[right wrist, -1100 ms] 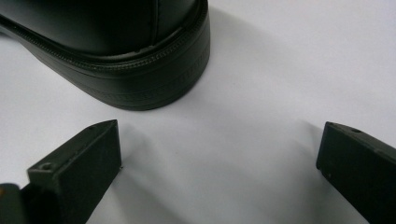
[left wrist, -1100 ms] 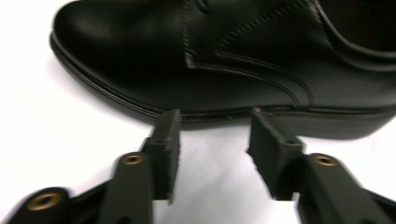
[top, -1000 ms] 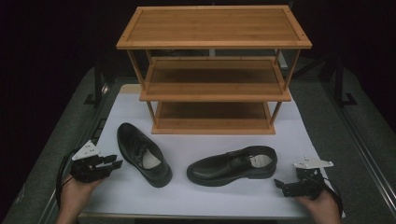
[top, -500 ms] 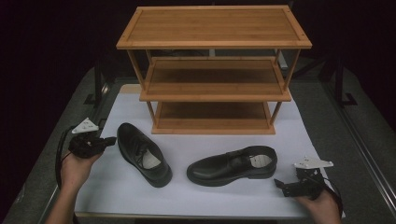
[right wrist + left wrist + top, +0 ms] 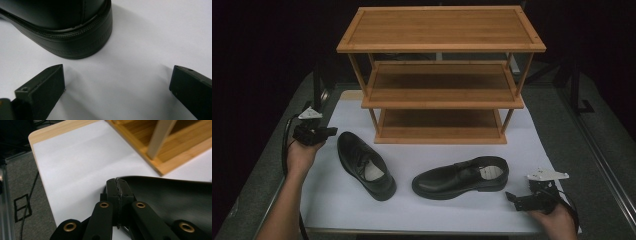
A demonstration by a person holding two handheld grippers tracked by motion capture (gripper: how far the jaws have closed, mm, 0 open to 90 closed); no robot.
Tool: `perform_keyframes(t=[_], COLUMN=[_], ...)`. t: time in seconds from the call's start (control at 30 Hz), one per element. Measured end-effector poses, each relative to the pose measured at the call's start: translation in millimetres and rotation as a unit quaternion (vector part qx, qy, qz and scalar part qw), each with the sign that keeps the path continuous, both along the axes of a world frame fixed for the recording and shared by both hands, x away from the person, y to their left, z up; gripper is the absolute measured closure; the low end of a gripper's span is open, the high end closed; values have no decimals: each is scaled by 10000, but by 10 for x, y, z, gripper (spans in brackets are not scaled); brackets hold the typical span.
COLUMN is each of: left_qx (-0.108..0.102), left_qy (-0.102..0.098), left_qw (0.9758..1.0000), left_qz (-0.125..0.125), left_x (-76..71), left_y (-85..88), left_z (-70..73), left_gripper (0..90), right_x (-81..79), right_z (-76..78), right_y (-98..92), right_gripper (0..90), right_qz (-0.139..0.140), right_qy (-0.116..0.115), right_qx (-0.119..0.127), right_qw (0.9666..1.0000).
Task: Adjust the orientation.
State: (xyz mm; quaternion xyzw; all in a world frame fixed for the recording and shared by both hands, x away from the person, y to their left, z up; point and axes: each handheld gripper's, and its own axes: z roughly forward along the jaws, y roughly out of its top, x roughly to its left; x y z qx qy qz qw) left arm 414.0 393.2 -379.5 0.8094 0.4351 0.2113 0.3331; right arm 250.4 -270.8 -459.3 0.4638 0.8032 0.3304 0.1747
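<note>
Shoes are the work here, two black leather ones lying on the white sheet (image 5: 432, 210) in front of the wooden rack (image 5: 439, 95). Far left, the left gripper (image 5: 331, 131) has its jaws clenched on nothing, tips just beside the heel of the left shoe (image 5: 364, 164), which points toward the near edge. Right of it the right shoe (image 5: 462, 176) lies sideways, heel to the right. The right gripper (image 5: 512, 196) waits near that heel, jaws released and wide. Both shoes look fairly stiff and moderately heavy, with smooth, likely slippery uppers; the heel collar seems the surest hold. The left gripper view cuts off most of its shoe, and the rack's lowest shelf sits in shadow.
</note>
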Motion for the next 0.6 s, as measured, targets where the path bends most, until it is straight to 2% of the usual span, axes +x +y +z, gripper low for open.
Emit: perform_keyframes(t=[0.13,0.27,0.4,0.5,0.57,0.6], left_qx=[150,120,135,10,187,190], left_qy=[128,277,451,513,500,473], left_qw=[9997,9992,9985,9985,9985,9986], left_qz=[107,268,297,176,139,135], left_x=[159,265,334,359,362,359], left_y=[44,53,61,32,-3,-11], left_z=[-105,-221,-332,-382,-397,-399], left_gripper=[900,900,900,900,900,900], right_x=[-1,-1,-1,-1,-1,-1], right_z=[0,0,-1,-1,-1,-1], right_y=[0,0,-1,-1,-2,-1], right_gripper=[0,0,0,0,0,0], right_qz=[-1,-4,1,1,1,0], right_qy=[-1,-1,-7,-8,-7,-6], right_qx=[3,7,5,6,3,6], right_qw=[10000,10000,10000,10000,10000,10000])
